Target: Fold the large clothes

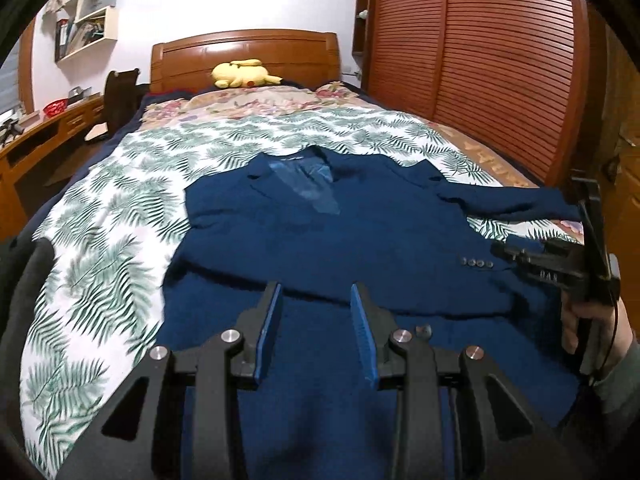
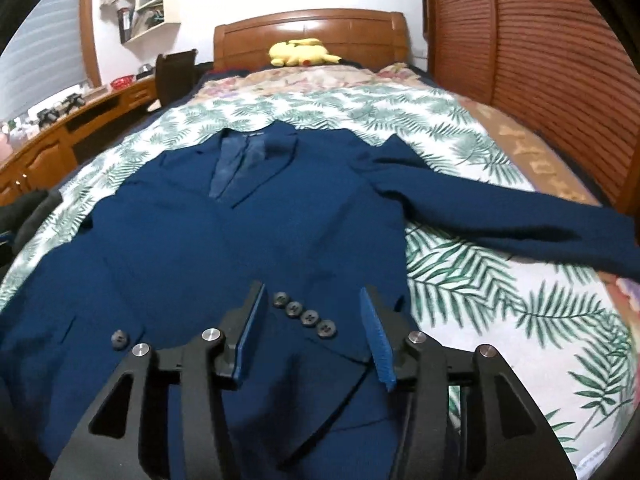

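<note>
- Navy jacket (image 2: 224,232) flat on bed (image 2: 500,296), front up, collar toward headboard (image 2: 308,32); one sleeve (image 2: 500,208) out sideways, other folded across.
- Left gripper (image 1: 316,300) jaws apart, empty.
- Right gripper (image 2: 312,300) jaws apart over cuff buttons (image 2: 304,314).

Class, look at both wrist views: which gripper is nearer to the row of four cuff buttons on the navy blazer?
Right. The right gripper hovers directly over the four cuff buttons, which show between its open fingers. The left gripper is over the blazer's lower middle, well to their left.
</note>
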The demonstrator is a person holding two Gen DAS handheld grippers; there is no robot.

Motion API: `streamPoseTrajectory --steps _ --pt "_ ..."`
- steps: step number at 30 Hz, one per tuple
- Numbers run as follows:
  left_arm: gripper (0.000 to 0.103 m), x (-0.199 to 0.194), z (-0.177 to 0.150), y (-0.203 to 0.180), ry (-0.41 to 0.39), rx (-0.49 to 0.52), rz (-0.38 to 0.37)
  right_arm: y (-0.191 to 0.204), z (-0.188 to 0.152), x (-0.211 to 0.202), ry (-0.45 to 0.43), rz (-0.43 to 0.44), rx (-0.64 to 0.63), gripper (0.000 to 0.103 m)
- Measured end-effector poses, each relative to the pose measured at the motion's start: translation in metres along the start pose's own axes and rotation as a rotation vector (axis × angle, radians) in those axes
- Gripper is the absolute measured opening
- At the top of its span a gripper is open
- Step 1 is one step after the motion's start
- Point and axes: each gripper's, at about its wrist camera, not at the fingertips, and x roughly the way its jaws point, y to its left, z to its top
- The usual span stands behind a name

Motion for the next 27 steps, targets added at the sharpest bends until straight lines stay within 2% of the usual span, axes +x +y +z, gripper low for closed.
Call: streamPoseTrajectory --steps 8,12,16,21,27 --pt "0.034 0.045 0.031 -0.006 -0.018 0.036 -0.042 0.005 -0.011 0.027 0.08 0.017 -0.022 0.048" --pt "0.034 0.068 0.038 -0.004 -0.028 0.013 -0.061 0.0 -0.016 0.036 0.107 0.025 -0.005 0.049" --pt "0.034 0.09 0.031 -0.003 -0.013 0.0 -0.08 0.002 -0.018 0.036 0.108 0.025 -0.016 0.05" --pt "0.034 0.108 0.013 -0.008 0.021 0.031 -0.071 0.001 -0.021 0.037 0.106 0.025 -0.02 0.051" --pt "0.034 0.108 0.006 -0.005 -0.004 0.007 -0.058 0.003 -0.021 0.037 0.108 0.019 -0.027 0.053"
